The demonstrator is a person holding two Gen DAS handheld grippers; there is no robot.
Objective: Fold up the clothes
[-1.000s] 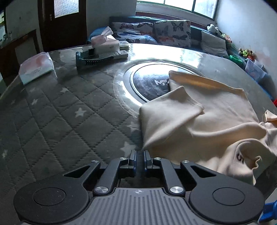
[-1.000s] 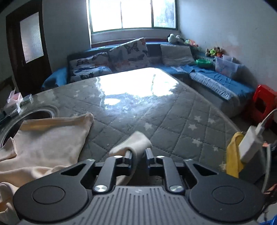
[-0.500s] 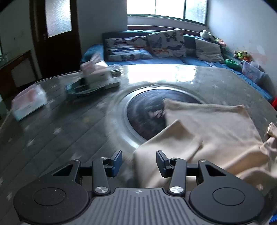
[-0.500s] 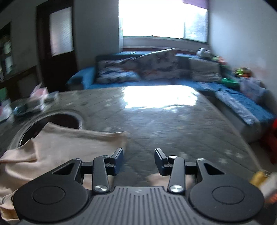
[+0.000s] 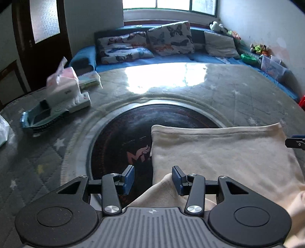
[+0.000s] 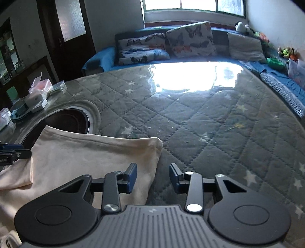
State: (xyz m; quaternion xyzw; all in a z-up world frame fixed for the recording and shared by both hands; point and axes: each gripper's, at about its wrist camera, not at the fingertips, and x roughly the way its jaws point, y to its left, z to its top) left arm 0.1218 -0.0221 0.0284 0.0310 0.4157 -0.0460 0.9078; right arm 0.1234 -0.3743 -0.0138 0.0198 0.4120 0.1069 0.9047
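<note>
Cream garment [image 5: 219,152] lies partly folded on the table [image 6: 190,118], overlapping its dark centre disc. We have released both sleeves: left tongs [image 5: 152,178] and right tongs [image 6: 152,176] now stand parted, empty; the right jaws have just narrowed slightly.

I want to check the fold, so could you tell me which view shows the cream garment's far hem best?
The left wrist view: the cream garment shows its whole far hem. The right wrist view shows it obliquely.

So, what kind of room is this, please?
Probably a home living room: a blue sofa with butterfly cushions under a window, and a quilt-covered table bearing the cream garment.
</note>
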